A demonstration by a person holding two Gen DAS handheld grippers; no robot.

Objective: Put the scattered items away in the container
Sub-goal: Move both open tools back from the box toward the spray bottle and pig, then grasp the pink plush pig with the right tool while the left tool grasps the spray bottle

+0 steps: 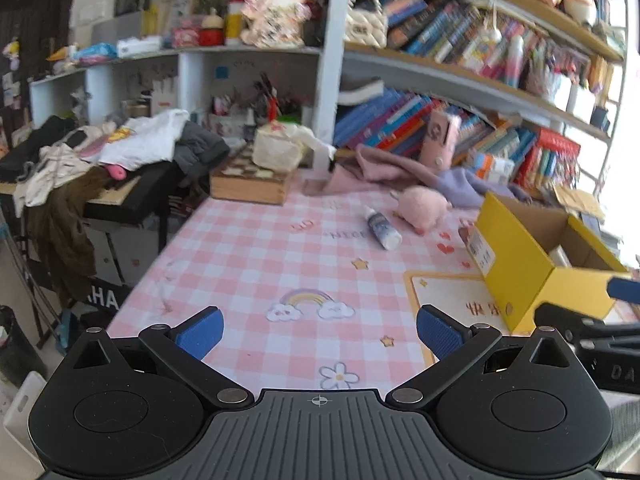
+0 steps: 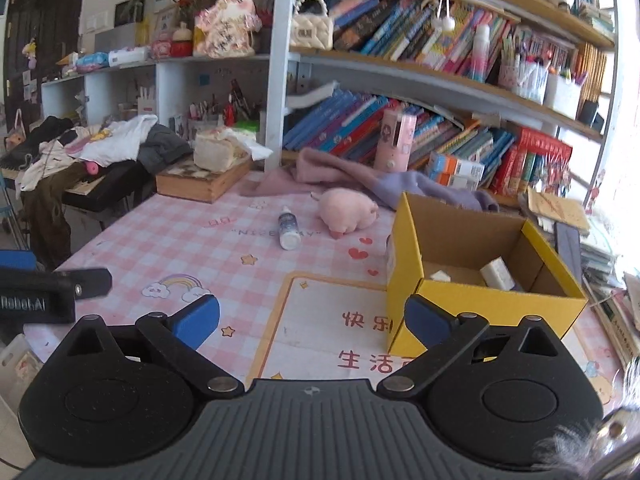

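A pink-and-white checked tablecloth (image 2: 168, 240) printed with rainbows, stars and hearts covers the table, which backs onto crowded bookshelves (image 2: 420, 32); a clothes pile (image 1: 100, 152) sits on a side desk at left. The left gripper (image 1: 320, 334) and right gripper (image 2: 312, 320) both hover with jaws spread wide, holding nothing. The yellow cardboard box (image 2: 480, 304) stands open at right with two pale blocks inside, too small to identify. A small white bottle (image 2: 289, 227) lies on its side just beside a pink plush toy (image 2: 348, 212), well apart from both grippers. Lavender cloth (image 2: 432, 188) behind the box is partly hidden.
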